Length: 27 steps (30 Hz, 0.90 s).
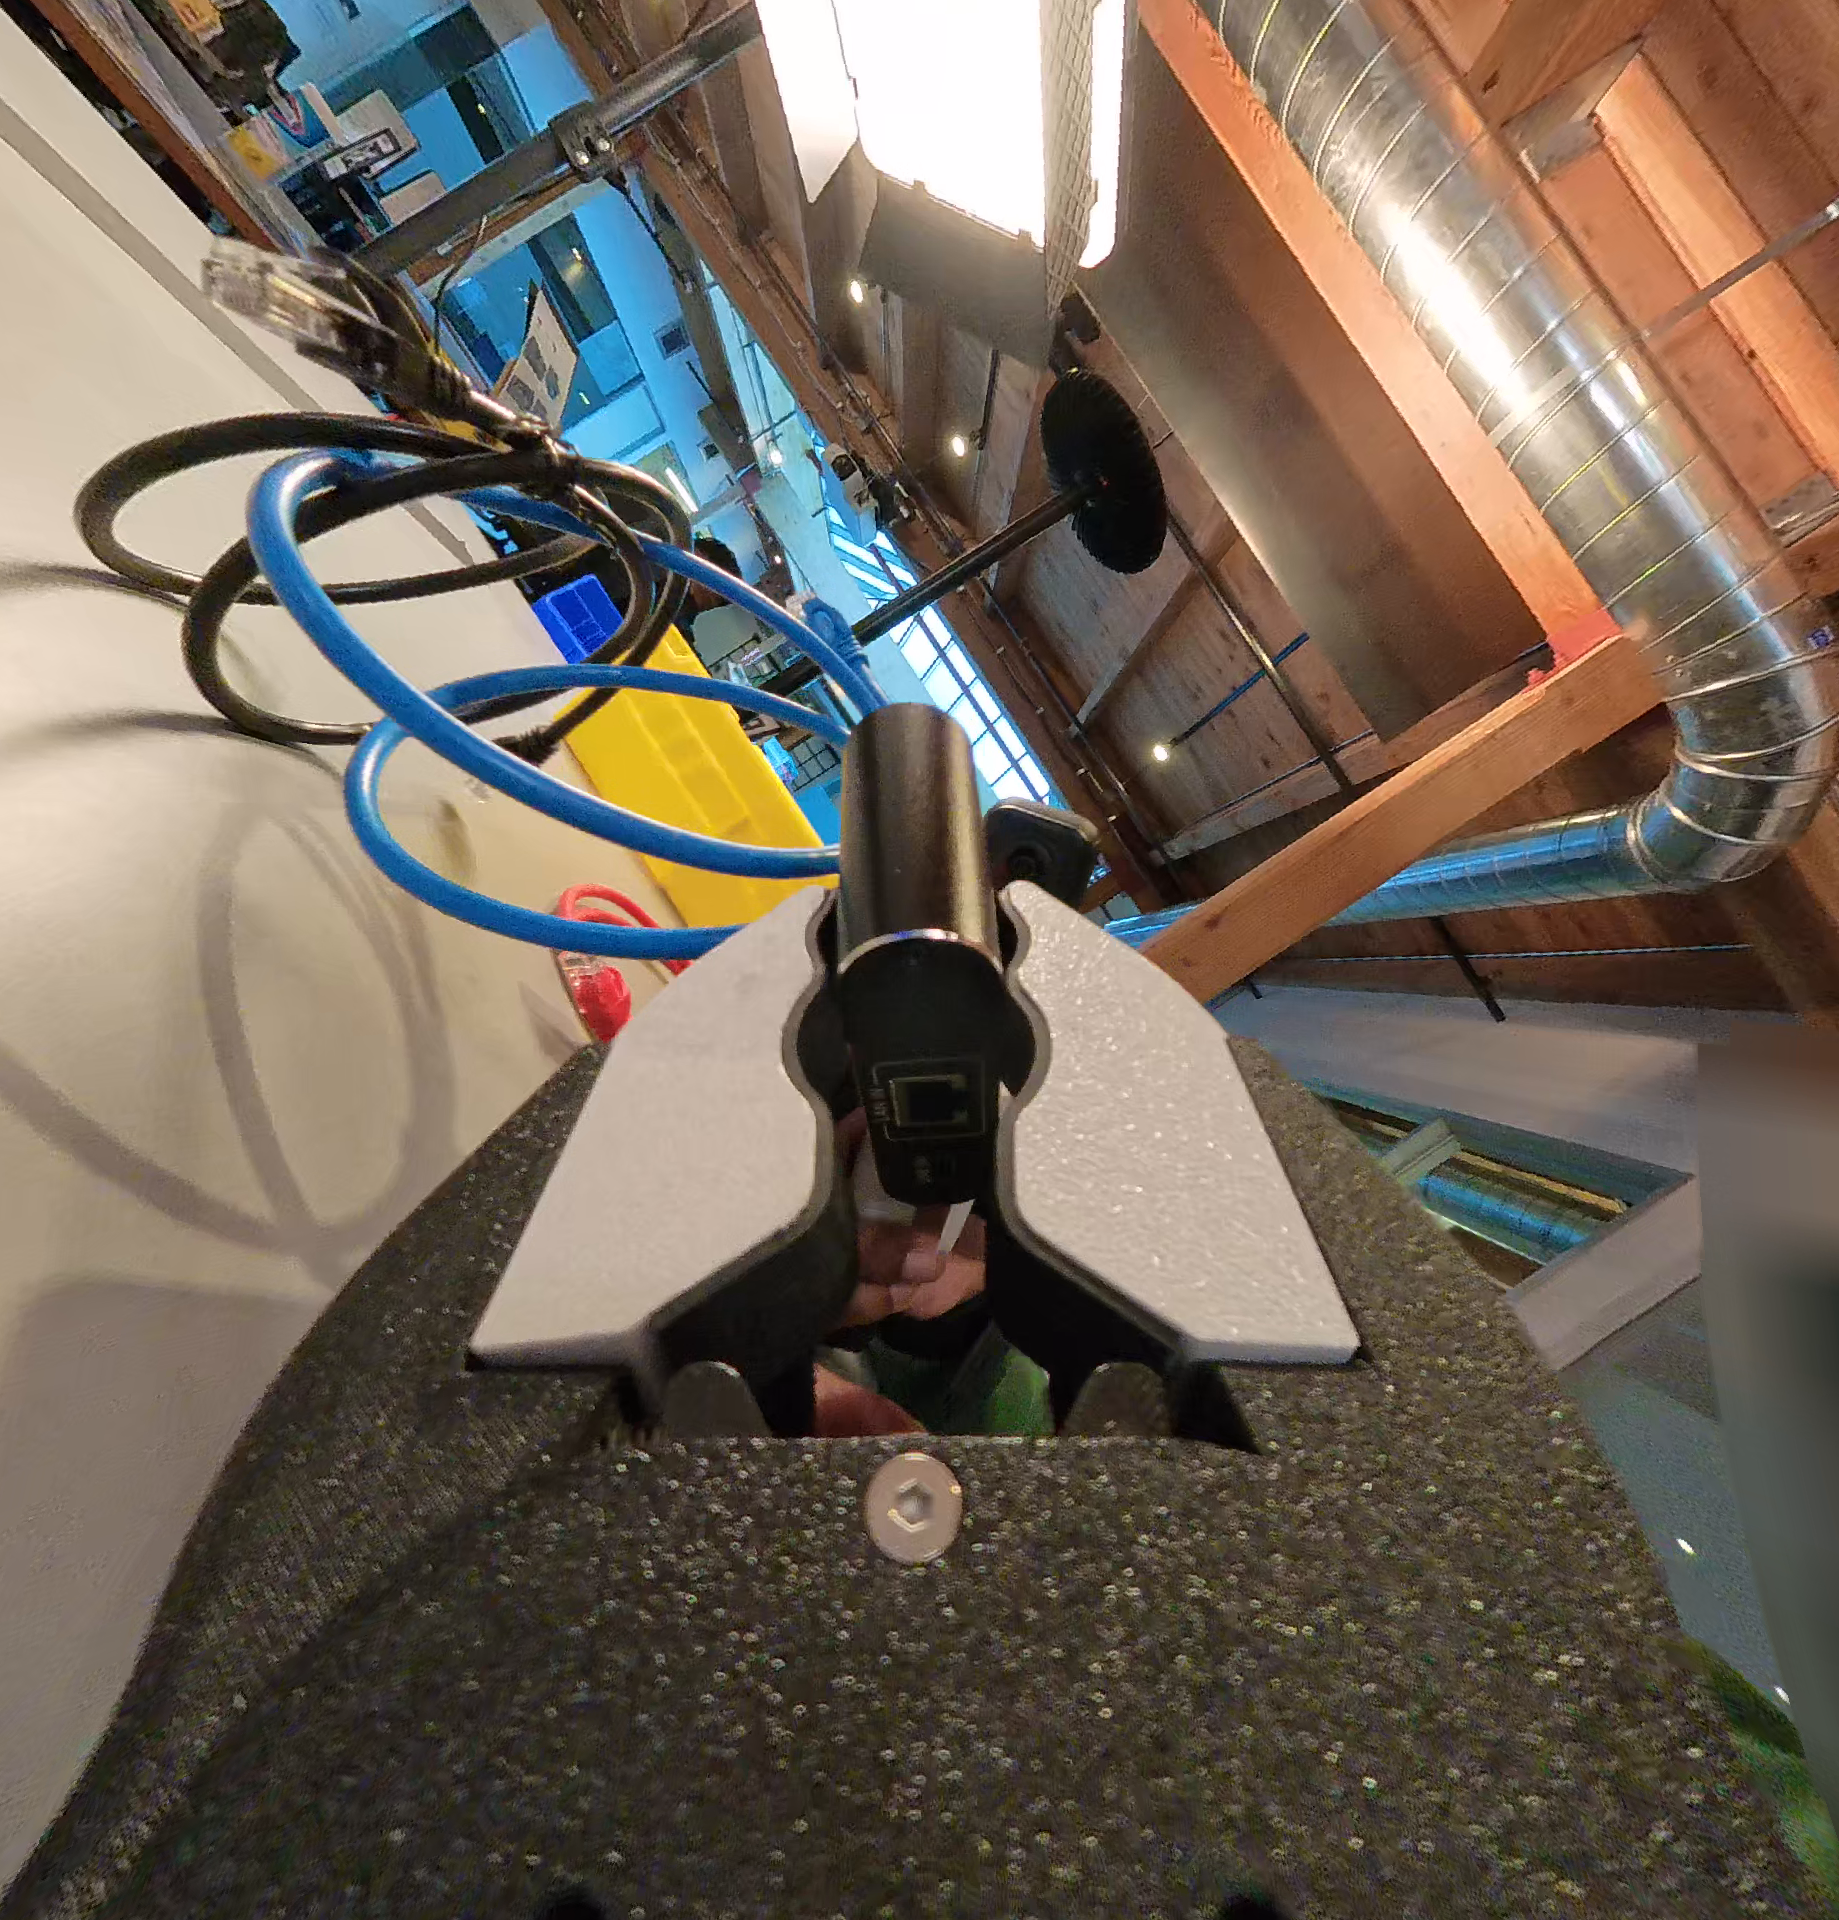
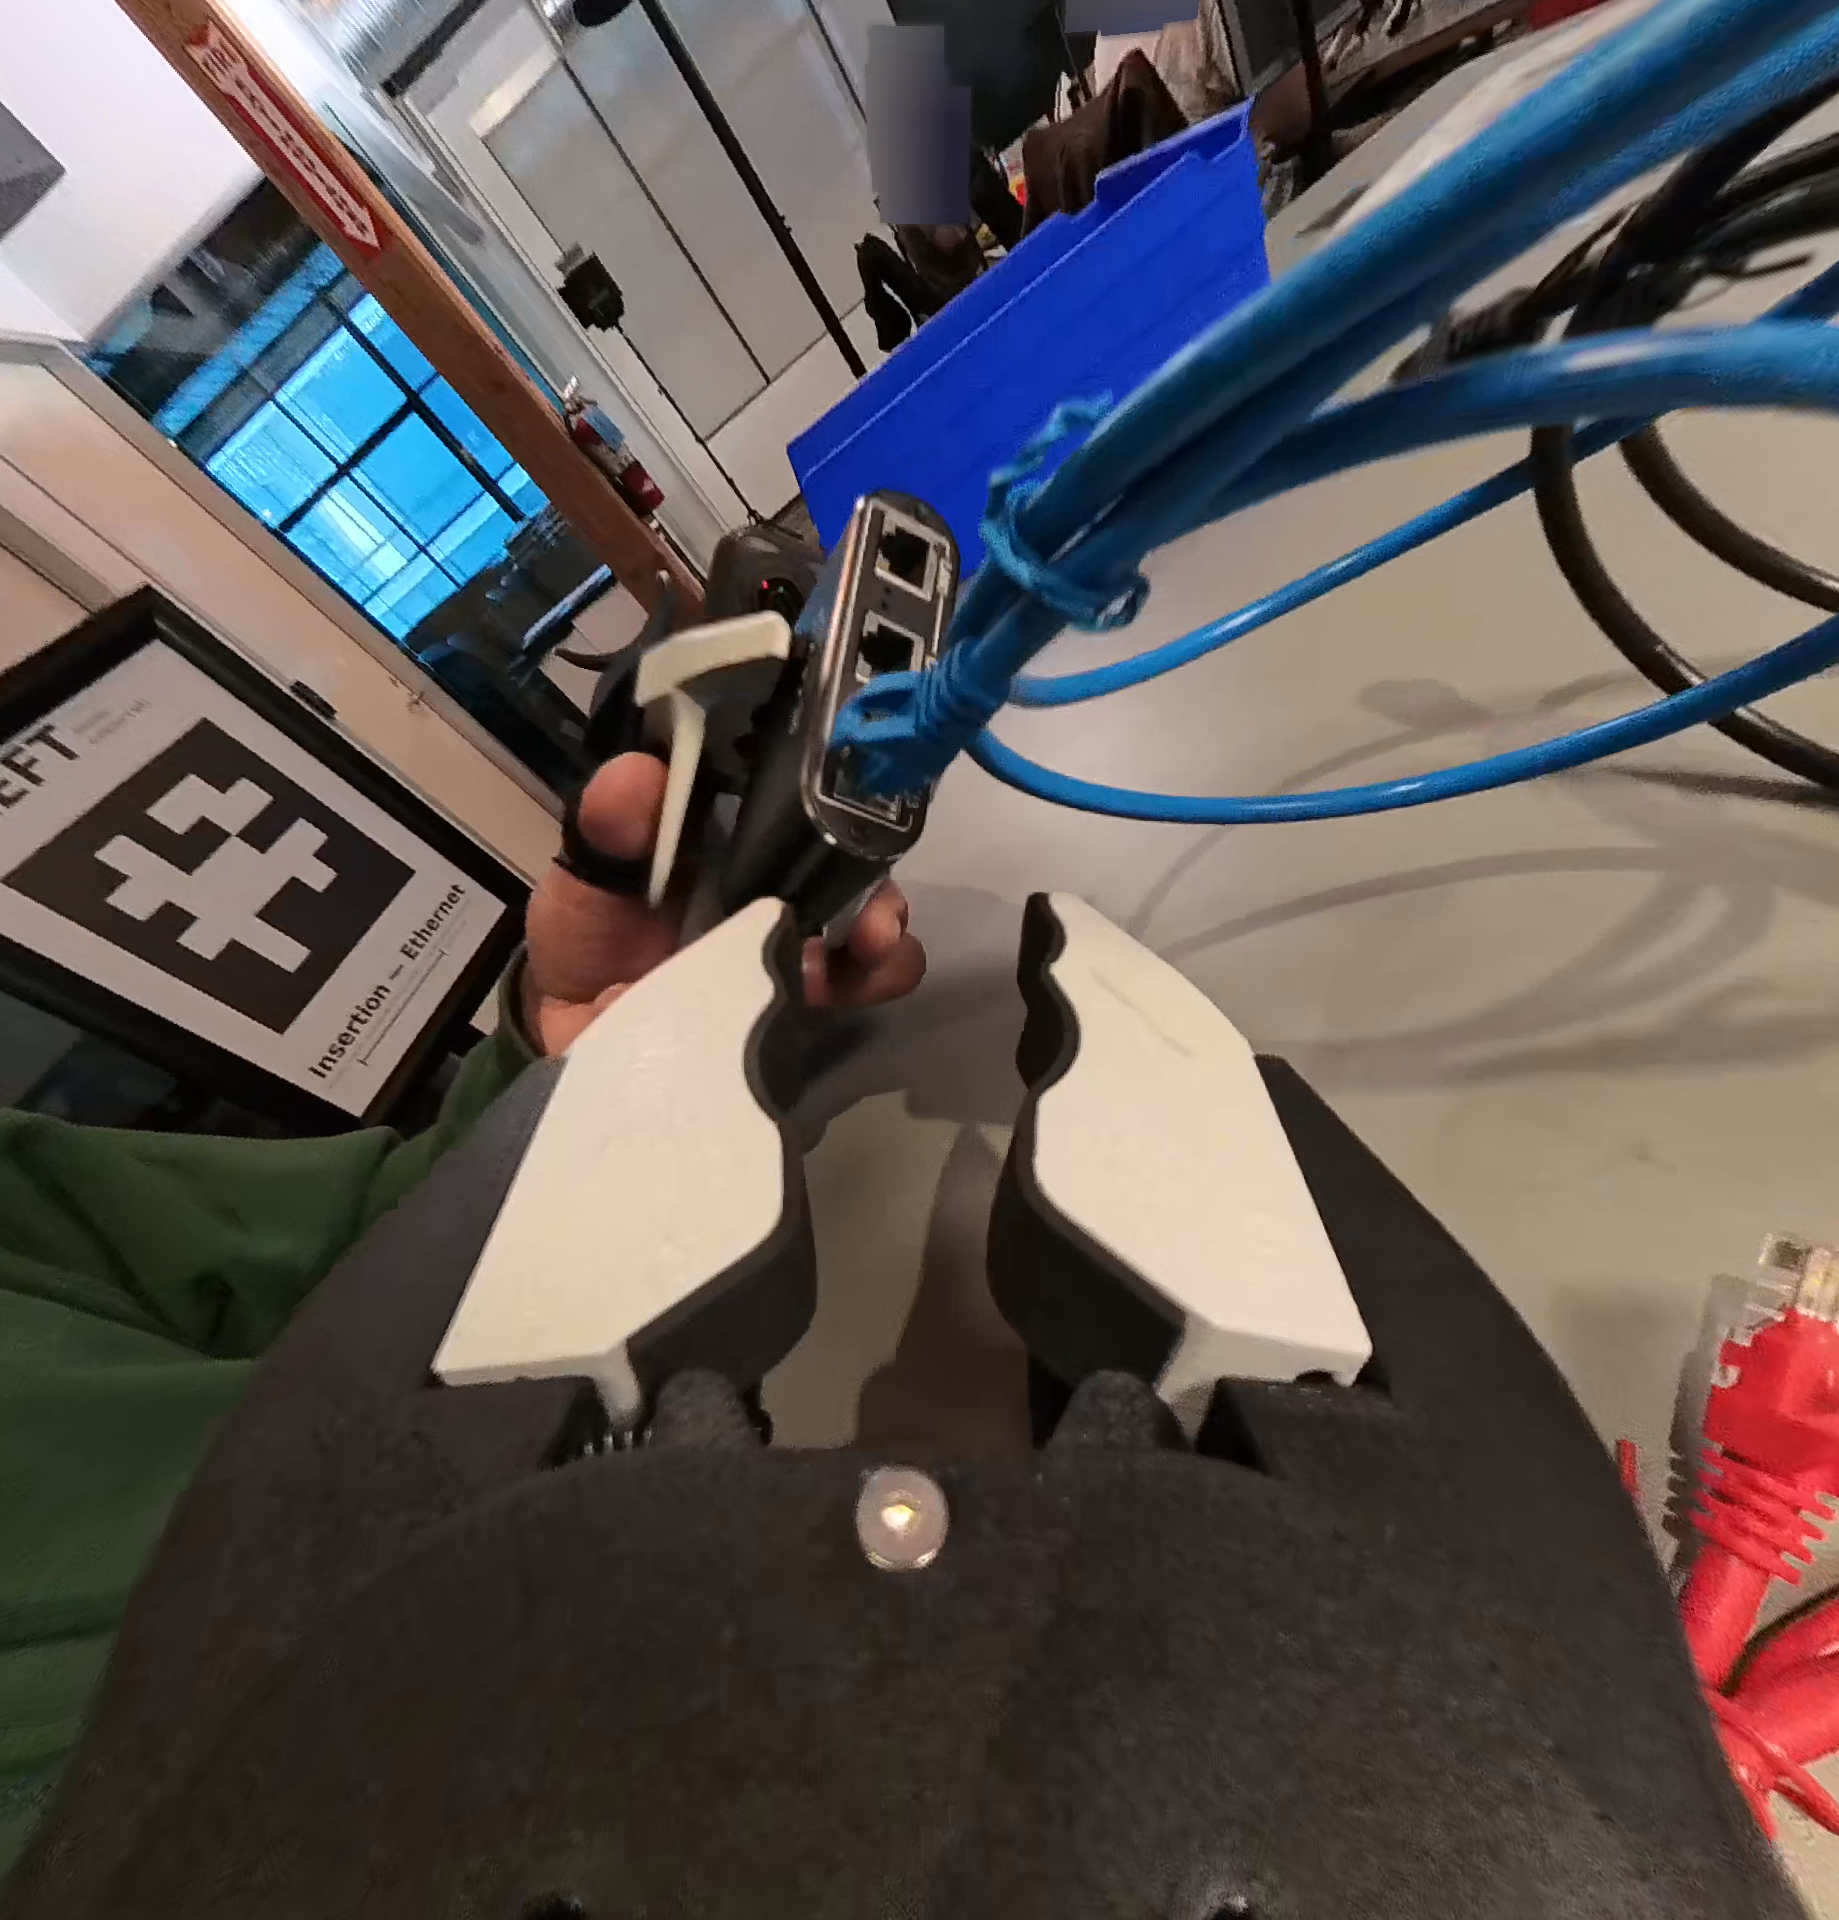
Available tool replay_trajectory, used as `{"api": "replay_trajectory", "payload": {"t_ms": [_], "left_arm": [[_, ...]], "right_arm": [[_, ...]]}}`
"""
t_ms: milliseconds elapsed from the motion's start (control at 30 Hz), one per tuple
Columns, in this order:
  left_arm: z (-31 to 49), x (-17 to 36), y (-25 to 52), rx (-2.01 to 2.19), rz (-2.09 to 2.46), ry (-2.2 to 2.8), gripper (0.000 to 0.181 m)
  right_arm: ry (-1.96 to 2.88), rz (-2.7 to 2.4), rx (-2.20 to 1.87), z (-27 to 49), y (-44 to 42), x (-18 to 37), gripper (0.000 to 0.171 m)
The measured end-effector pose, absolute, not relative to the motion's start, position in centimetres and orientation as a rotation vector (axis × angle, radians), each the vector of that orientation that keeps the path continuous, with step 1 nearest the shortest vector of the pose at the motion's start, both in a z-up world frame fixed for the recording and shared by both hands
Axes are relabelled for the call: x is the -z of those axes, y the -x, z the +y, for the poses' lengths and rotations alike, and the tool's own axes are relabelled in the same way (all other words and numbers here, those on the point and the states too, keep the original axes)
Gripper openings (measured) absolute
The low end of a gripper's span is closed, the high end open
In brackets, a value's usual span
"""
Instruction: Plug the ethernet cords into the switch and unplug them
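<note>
My left gripper [image 1: 920, 920] is shut on the black switch [image 1: 910, 831] and holds it up above the table. In the right wrist view the switch [image 2: 879, 613] faces me with three ports in a row. The blue ethernet cord's plug [image 2: 910, 717] sits in the lowest port, and the upper two are empty. The blue cord [image 1: 458, 790] loops off over the table. My right gripper [image 2: 910, 935] is open and empty, just below the switch. A black cord [image 1: 271, 623] with a clear plug [image 1: 271, 286] lies coiled on the table. A red cord's plug [image 2: 1798, 1392] lies at my right.
A grey table [image 2: 1466, 1039] carries the cords. A blue bin [image 2: 1050, 343] and a yellow bin [image 1: 686, 769] stand at its far edge. A framed marker sign [image 2: 198, 862] stands to the left. A person's hand [image 2: 603, 935] and green sleeve [image 2: 115, 1299] are behind the left gripper. There is about 5 cm between the tips of the two grippers.
</note>
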<state>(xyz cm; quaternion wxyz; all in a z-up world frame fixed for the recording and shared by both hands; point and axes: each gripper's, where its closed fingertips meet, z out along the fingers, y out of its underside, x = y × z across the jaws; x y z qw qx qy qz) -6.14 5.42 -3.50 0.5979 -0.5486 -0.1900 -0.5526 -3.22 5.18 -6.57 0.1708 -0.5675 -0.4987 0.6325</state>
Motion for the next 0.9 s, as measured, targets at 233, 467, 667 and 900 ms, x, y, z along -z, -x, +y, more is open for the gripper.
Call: {"api": "replay_trajectory", "payload": {"t_ms": [233,467,667,900], "left_arm": [[5.5,3.6,5.7,1.274,-0.412,1.293,0.026],[5.3,3.5,5.2,1.199,-0.329,1.345,0.026],[5.2,3.6,4.8,1.131,-0.27,1.392,0.025],[5.3,3.7,4.4,1.072,-0.222,1.432,0.026]], "right_arm": [[1.602,-1.35,-1.895,5.8,2.9,5.6,0.039],[1.575,-1.285,-2.009,6.2,2.4,4.4,0.038],[1.597,-1.258,-1.989,6.9,2.4,4.6,0.034],[1.586,-1.268,-1.977,6.9,2.4,4.7,0.022]]}}
